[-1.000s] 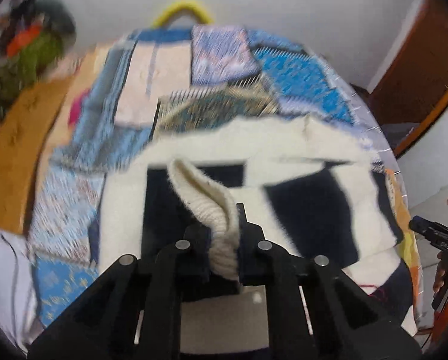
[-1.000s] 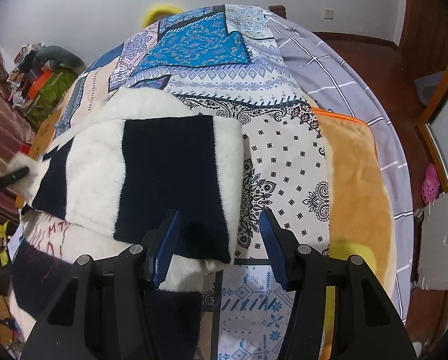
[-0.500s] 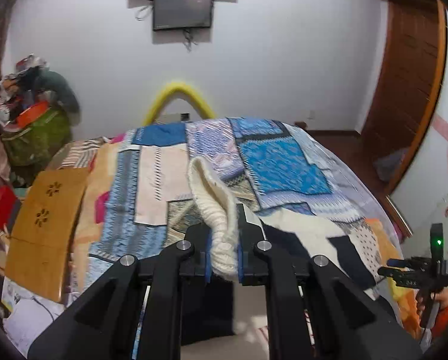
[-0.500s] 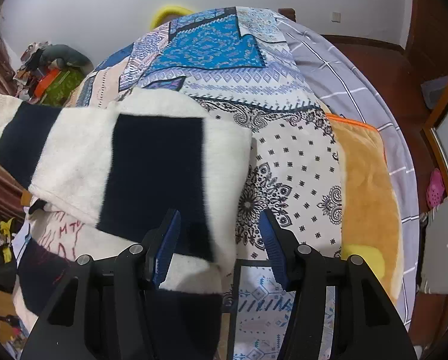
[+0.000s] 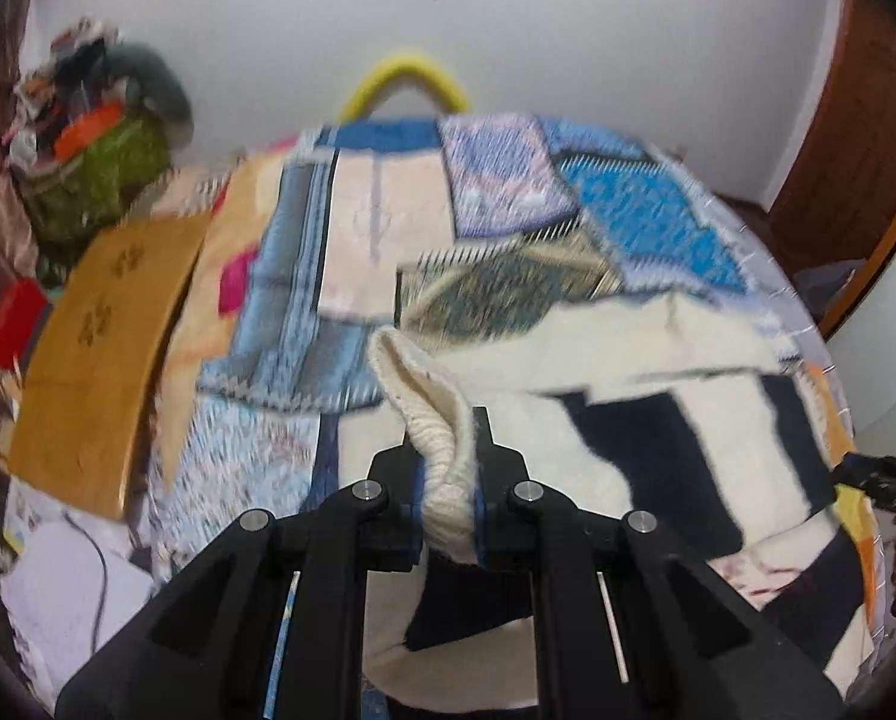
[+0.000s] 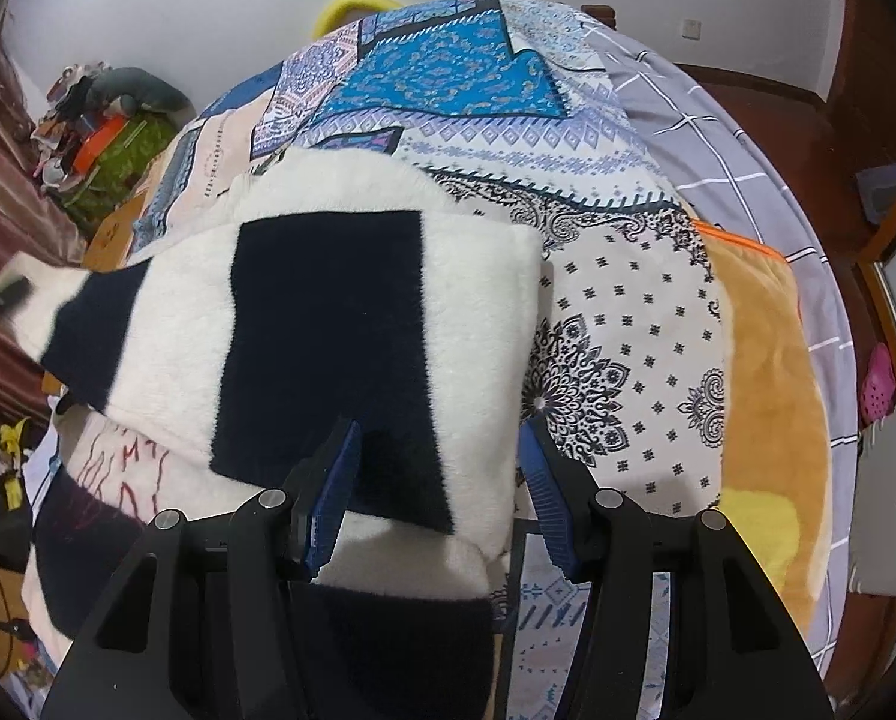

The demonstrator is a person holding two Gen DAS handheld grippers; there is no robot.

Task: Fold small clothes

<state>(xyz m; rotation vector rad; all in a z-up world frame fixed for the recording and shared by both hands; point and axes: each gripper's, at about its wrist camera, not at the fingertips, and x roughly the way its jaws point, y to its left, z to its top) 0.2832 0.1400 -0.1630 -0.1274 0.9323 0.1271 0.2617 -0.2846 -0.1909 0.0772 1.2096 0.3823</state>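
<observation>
Left gripper [image 5: 445, 480] is pinching the cream ribbed cuff [image 5: 433, 420] of the sweater [image 6: 358, 324], jaws nearly closed on it, cuff lifted clear of the bed. Right gripper [image 6: 439, 480] is hovering with jaws partly apart, straddling the sweater's folded near corner, pads not pressing. Sweater is lying on the patterned bedspread [image 6: 616, 324].

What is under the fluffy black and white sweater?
The sweater lies on the patchwork bedspread. Lower down, a cloth with red scribbles peeks out beneath it. The rest underneath is covered.
</observation>
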